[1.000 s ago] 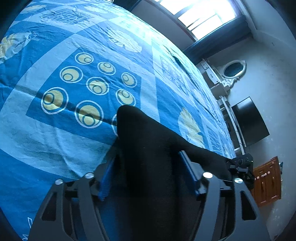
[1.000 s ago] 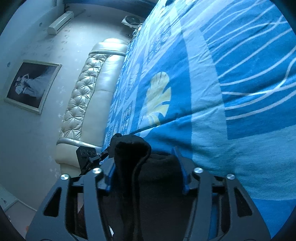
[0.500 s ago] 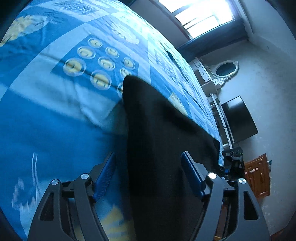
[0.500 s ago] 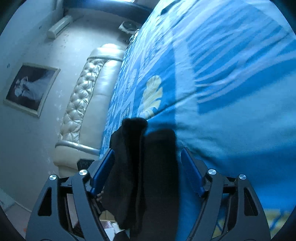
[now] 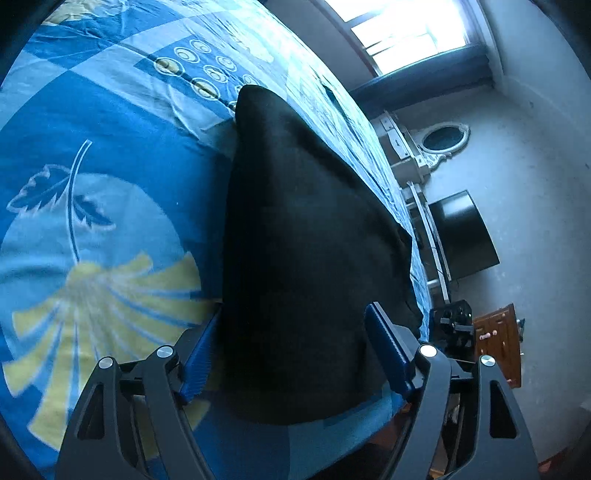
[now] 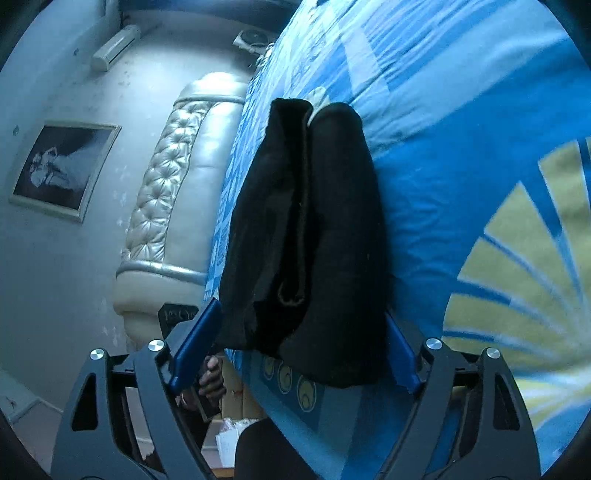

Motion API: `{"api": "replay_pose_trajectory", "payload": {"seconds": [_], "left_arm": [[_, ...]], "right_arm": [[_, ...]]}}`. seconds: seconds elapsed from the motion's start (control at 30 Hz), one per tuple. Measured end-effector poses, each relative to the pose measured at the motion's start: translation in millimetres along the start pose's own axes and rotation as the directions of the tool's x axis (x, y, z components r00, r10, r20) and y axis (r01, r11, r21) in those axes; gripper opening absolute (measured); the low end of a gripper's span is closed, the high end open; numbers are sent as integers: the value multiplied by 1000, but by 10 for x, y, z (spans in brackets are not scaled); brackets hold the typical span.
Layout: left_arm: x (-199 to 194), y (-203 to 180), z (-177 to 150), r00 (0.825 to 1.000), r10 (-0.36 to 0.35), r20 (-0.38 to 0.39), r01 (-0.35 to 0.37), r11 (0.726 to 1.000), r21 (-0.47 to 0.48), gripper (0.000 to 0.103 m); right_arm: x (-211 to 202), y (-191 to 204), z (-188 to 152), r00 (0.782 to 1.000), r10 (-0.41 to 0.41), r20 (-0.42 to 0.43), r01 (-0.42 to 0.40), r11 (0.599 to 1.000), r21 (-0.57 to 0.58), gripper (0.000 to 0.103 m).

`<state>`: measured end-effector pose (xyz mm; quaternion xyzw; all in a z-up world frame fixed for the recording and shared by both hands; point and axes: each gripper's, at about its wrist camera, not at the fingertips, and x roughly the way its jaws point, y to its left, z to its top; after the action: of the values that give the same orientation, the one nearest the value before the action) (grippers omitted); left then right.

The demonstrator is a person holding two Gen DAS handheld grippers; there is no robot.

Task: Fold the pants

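Note:
The black pants (image 5: 303, 258) lie folded on the blue patterned bedspread (image 5: 92, 192), near the bed's edge. In the left wrist view my left gripper (image 5: 291, 354) is open, its blue pads (image 5: 384, 350) wide apart on either side of the near end of the pants. In the right wrist view the pants (image 6: 314, 240) show as a folded stack with two layers. My right gripper (image 6: 303, 350) is open too, its pads (image 6: 195, 343) spread around the near end of the stack, not pinching it.
A padded silver headboard (image 6: 166, 192) and a framed picture (image 6: 62, 166) are on the wall in the right wrist view. A dark TV screen (image 5: 461, 240), a wooden cabinet (image 5: 498, 347) and a bright window (image 5: 413, 29) lie beyond the bed's edge.
Both grippers opened, let go of the pants and drew back. The pants now lie flat on the bedspread.

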<state>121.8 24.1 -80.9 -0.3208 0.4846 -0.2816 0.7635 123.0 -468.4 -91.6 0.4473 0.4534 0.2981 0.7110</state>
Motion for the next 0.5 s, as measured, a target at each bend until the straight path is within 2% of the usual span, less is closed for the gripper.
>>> {"api": "replay_pose_trajectory", "payload": {"seconds": [0.07,0.1,0.17,0.2,0.23,0.3,0.37,0.5], "left_arm": [[38,-40,-36,1000,26,-3,-26,1000,11,75],[53,-64,-36,999,40,1,-40,999,22,75],[74,-74,-16,999,52,9,-53,998,17,75],[78,-66,-19,999,52,12,-52,999,9,75],[93,-58,9,998,58,15,-58,998,6,73],[111,-79,11,996,87,20,-88,996,17,63],[115,-97,-17,995,98,27,-99,995,22,57],[115,-95,10,994,108,26,-108,994,34,51]], "right_arm": [[57,57,-33,1000,-26,-3,26,999,-22,79],[80,78,-44,999,-44,-2,44,999,-31,64],[144,63,-61,998,-56,-7,56,998,-6,43],[156,48,-72,999,-45,-4,45,999,8,38],[148,11,-89,1000,-29,4,29,999,16,36],[139,-9,-104,1000,-17,8,16,1000,20,34],[122,-19,-122,1000,-13,15,12,1000,22,32],[120,15,-156,1000,-15,23,15,1000,11,31]]}}
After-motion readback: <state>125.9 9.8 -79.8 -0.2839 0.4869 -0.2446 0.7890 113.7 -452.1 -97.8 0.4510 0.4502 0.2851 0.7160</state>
